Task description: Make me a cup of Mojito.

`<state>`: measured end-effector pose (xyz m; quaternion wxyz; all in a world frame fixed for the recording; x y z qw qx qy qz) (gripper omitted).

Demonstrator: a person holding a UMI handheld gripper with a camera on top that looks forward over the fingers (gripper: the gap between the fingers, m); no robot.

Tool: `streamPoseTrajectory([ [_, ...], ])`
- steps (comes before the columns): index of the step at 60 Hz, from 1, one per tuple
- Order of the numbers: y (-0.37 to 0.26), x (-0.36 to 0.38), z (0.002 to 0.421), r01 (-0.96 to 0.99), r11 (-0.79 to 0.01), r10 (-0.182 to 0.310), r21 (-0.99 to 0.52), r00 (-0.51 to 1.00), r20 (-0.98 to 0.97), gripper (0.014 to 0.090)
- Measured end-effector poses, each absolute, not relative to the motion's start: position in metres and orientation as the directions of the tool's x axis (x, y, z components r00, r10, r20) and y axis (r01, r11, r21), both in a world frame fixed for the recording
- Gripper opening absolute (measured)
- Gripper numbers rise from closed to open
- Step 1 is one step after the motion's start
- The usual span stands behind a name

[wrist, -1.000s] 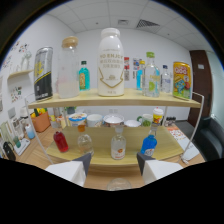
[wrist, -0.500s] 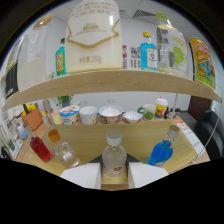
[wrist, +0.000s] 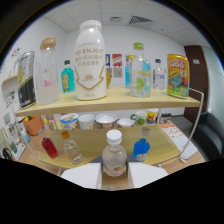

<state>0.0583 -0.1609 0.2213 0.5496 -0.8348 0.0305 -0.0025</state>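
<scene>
1. My claw (wrist: pixel 114 175) is spread apart, and one clear bottle (wrist: pixel 114 156) with a white cap stands on the table (wrist: pixel 95 142) between its two fingers; I cannot tell whether they touch it.
2. Just beyond sit three small bottles: one red (wrist: pixel 49 147), one clear (wrist: pixel 70 148), one blue (wrist: pixel 141 147).
3. Behind them, four cups (wrist: pixel 95 120) line up in a row.
4. On the shelf (wrist: pixel 117 101) above, one big white bottle (wrist: pixel 90 61) stands at the middle, with one yellow can (wrist: pixel 178 75) farther along.
</scene>
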Motion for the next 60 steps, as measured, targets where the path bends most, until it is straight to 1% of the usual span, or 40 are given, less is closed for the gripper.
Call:
streamPoseTrajectory([
  [7, -0.190, 0.079, 0.219, -0.043, -0.396, -0.086, -0.917, 0.996, -0.009, 0.0342],
  [13, -0.210, 0.101, 0.206, -0.023, -0.419, -0.117, -0.908, 0.993, 0.030, 0.0342],
  [17, -0.218, 0.115, 0.191, 0.017, -0.450, -0.126, -0.893, 0.989, 0.083, 0.0341],
  [20, -0.221, 0.124, 0.181, 0.064, -0.468, -0.120, -0.881, 0.983, 0.136, 0.0340],
  [25, -0.222, 0.138, 0.165, 0.188, -0.501, -0.091, -0.845, 0.959, 0.267, 0.0341],
  [31, -0.221, 0.151, 0.153, 0.386, -0.527, -0.022, -0.758, 0.885, 0.466, 0.0340],
  [35, -0.219, 0.157, 0.151, 0.526, -0.521, 0.043, -0.673, 0.803, 0.595, 0.0341],
  [41, -0.212, 0.160, 0.163, 0.717, -0.460, 0.109, -0.523, 0.630, 0.769, 0.0340],
  [47, -0.206, 0.159, 0.176, 0.847, -0.391, 0.152, -0.359, 0.445, 0.883, 0.0341],
  [53, -0.200, 0.153, 0.186, 0.930, -0.315, 0.180, -0.187, 0.252, 0.951, 0.0338],
  [60, -0.192, 0.145, 0.194, 0.971, -0.236, 0.190, 0.032, 0.013, 0.982, 0.0338],
])
